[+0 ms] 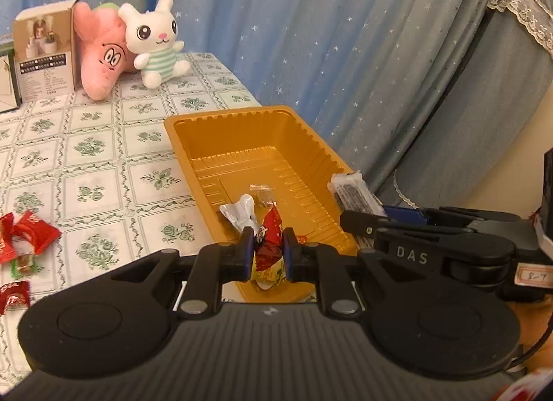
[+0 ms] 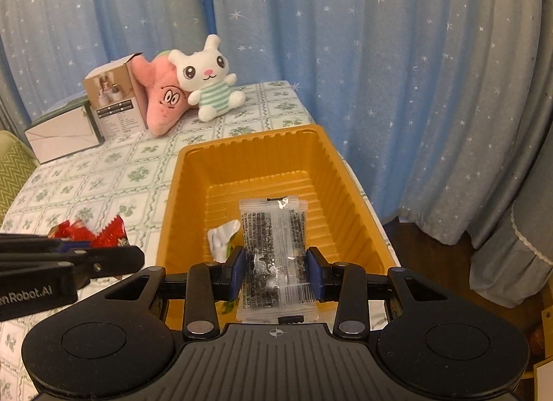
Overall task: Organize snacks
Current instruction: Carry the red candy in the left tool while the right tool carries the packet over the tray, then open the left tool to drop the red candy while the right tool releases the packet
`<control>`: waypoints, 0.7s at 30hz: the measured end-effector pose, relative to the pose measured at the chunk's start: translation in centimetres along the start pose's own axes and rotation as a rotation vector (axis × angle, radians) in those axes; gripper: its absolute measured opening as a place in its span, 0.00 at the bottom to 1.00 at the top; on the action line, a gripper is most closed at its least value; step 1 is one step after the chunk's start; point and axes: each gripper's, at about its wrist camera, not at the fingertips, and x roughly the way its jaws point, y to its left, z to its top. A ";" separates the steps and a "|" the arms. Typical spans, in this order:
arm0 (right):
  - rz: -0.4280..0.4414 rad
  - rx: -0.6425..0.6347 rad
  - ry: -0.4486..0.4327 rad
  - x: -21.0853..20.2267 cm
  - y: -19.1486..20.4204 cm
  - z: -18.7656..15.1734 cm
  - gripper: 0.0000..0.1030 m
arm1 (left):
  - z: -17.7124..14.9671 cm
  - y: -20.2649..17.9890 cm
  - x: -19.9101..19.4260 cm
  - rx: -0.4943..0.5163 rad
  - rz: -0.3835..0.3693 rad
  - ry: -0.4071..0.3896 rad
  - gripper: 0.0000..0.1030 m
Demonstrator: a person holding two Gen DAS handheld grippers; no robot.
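My left gripper (image 1: 269, 255) is shut on a red and yellow wrapped candy (image 1: 268, 245), held over the near end of the orange tray (image 1: 238, 128). A white wrapped snack (image 1: 240, 212) and a small clear wrapper (image 1: 261, 193) lie inside the tray. My right gripper (image 2: 276, 271) is shut on a clear packet with black print (image 2: 273, 249), held above the same tray (image 2: 249, 148). In the left wrist view the right gripper (image 1: 366, 224) and its packet (image 1: 352, 190) show at the tray's right rim. Several red candies (image 1: 24, 238) lie on the cloth to the left.
A patterned tablecloth (image 1: 93, 145) covers the table. At the back left stand a cardboard box (image 1: 45, 48), a pink plush (image 1: 100, 52) and a white rabbit plush (image 1: 155, 41). Blue starred curtains (image 2: 380, 72) hang behind. The table's right edge runs just beyond the tray.
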 end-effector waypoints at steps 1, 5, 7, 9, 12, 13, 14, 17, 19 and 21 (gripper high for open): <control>-0.001 0.003 0.000 0.2 -0.2 0.2 0.37 | 0.1 0.0 0.4 -0.001 -0.002 0.004 0.14; -0.004 0.010 0.000 0.8 -0.7 0.6 0.37 | 0.5 -0.3 1.8 0.005 -0.001 0.021 0.14; -0.004 0.013 0.001 1.0 -0.8 0.7 0.37 | 0.7 -0.5 2.4 0.007 -0.002 0.030 0.14; -0.006 0.016 0.001 1.3 -0.9 0.9 0.37 | 1.0 -0.6 3.0 0.007 0.008 0.039 0.16; -0.009 0.023 0.001 1.4 -1.1 0.9 0.37 | 1.5 -0.7 3.7 0.003 0.012 0.050 0.20; -0.009 0.025 0.001 1.4 -1.2 0.9 0.37 | 1.5 -0.6 3.6 0.007 0.011 0.050 0.21; -0.009 0.026 0.001 1.4 -1.3 0.9 0.37 | 1.5 -0.6 3.5 0.013 0.014 0.047 0.21; -0.010 0.028 0.000 1.4 -1.2 0.8 0.37 | 1.3 0.0 2.9 0.006 0.026 0.039 0.22; -0.009 0.033 0.001 1.3 -1.4 0.8 0.37 | 1.0 0.6 2.3 -0.013 0.035 0.032 0.23; -0.006 0.035 0.001 1.2 -1.5 0.9 0.37 | 0.5 1.2 1.7 -0.029 0.046 0.028 0.27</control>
